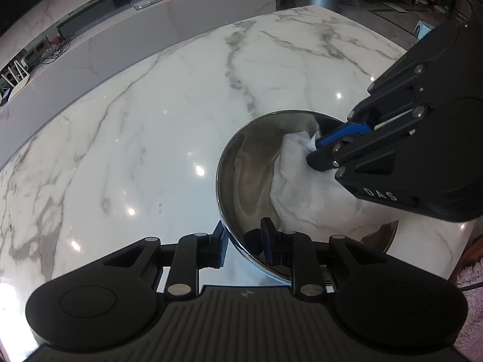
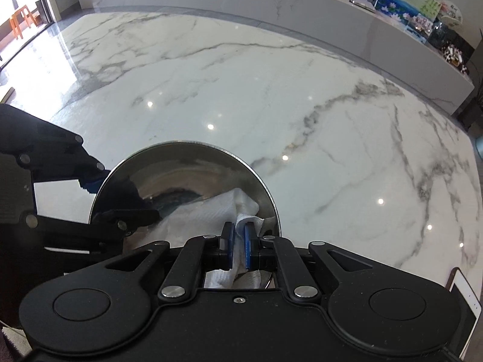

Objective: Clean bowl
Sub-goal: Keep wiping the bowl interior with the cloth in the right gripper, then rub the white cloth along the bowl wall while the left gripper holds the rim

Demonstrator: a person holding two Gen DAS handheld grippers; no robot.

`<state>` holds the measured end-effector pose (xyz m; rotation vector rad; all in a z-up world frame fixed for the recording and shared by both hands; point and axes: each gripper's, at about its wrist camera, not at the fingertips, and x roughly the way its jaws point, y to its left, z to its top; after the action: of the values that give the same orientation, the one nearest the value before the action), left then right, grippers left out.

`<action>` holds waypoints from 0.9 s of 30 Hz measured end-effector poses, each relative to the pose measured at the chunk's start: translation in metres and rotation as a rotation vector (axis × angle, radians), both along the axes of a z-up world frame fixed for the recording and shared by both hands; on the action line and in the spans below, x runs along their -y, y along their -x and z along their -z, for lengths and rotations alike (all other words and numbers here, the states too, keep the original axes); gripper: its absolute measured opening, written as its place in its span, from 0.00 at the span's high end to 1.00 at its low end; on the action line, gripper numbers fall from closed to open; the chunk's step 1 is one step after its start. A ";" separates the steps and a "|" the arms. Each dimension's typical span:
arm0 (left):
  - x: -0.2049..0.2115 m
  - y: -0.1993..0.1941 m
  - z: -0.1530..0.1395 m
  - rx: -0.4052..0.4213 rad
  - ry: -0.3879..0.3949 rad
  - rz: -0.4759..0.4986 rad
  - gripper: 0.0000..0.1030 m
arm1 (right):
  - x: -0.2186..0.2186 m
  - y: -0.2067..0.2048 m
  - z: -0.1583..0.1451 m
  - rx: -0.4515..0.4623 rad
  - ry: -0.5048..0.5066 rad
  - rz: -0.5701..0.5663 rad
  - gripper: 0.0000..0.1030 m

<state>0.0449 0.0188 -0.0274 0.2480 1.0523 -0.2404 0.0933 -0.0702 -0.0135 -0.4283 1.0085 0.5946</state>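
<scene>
A shiny steel bowl [image 1: 250, 181] stands on the white marble table [image 1: 135, 138], close to its near edge. My left gripper [image 1: 244, 241] is shut on the bowl's near rim, one blue pad outside the wall and the other inside. My right gripper [image 1: 315, 150] reaches down into the bowl from the right, shut on a crumpled white paper towel [image 1: 305, 190] that lies against the inner wall. In the right wrist view the towel [image 2: 208, 211] sticks out between the right gripper's [image 2: 239, 235] blue pads over the bowl [image 2: 187, 175]. The left gripper [image 2: 117, 199] straddles the rim on the left.
A long marble counter [image 2: 302, 9] with pictures and cables runs behind the table. A white tablet or phone [image 2: 465, 298] lies at the table's near right edge. A pink fuzzy fabric [image 1: 471, 301] sits beside the table's corner. The marble stretches bare beyond the bowl.
</scene>
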 end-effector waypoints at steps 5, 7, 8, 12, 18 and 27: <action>0.001 0.000 0.000 0.010 -0.007 0.007 0.79 | -0.003 -0.001 0.004 0.010 0.021 -0.010 0.95; 0.001 0.000 0.000 0.013 -0.008 0.004 0.79 | -0.002 -0.001 0.006 0.004 0.023 -0.007 0.95; 0.001 -0.001 0.000 0.014 -0.009 0.002 0.80 | -0.002 -0.001 0.007 -0.001 0.027 -0.007 0.95; -0.001 -0.003 0.000 0.013 -0.001 -0.014 0.83 | 0.000 0.004 0.010 -0.021 0.042 -0.015 0.95; -0.003 -0.007 -0.001 0.018 -0.008 -0.040 0.84 | 0.005 0.012 0.011 -0.097 0.026 -0.033 0.95; -0.018 -0.008 -0.001 -0.101 0.116 -0.108 0.82 | 0.005 0.015 0.012 -0.097 0.025 -0.016 0.95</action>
<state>0.0524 0.0373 -0.0263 0.0747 1.1440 -0.2173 0.0784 -0.0750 -0.0257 -0.4333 1.1073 0.6225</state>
